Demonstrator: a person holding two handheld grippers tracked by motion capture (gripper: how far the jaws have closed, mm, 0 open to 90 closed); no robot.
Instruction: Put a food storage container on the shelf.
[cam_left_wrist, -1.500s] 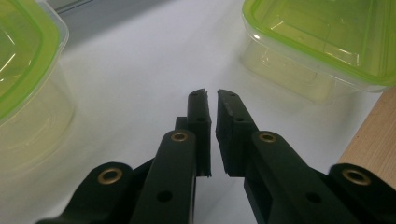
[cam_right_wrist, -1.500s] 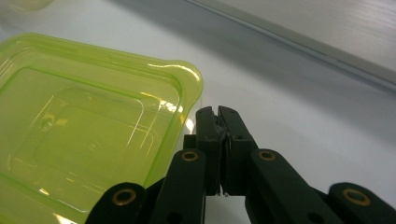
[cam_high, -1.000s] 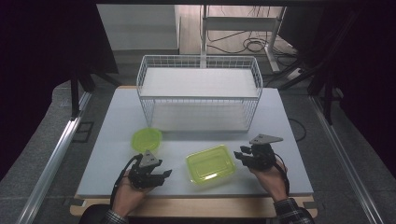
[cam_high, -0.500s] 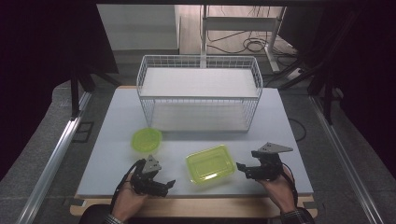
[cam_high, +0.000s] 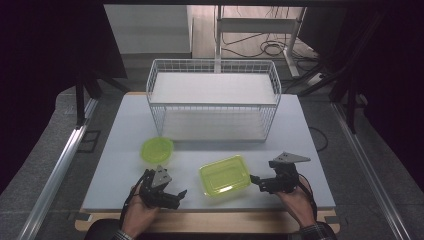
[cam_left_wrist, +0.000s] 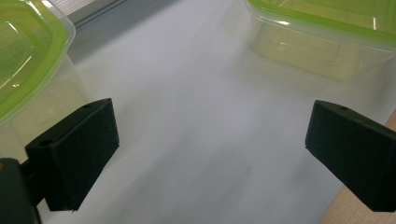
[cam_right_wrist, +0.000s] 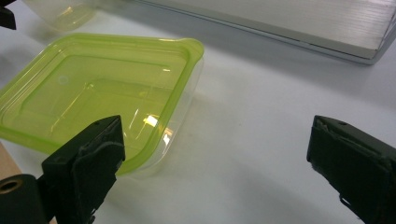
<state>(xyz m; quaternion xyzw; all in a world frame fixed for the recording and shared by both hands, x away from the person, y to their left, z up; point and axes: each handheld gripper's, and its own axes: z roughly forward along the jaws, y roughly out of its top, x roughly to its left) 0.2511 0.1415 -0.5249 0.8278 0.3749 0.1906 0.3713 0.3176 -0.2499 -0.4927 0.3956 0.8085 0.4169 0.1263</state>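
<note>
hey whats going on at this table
A person holds a gripper in each hand at the near edge of a white table. Both the left gripper and right gripper have just been opening and hold nothing. A rectangular green-lidded container lies between them, a round one sits farther back, before a wire basket.

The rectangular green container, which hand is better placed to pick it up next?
Right, probably. The right hand-held gripper sits open just beside the rectangular container, jaws pointing at its near edge. The left hand-held gripper, also open, lies between it and the round container, aimed at neither.
</note>
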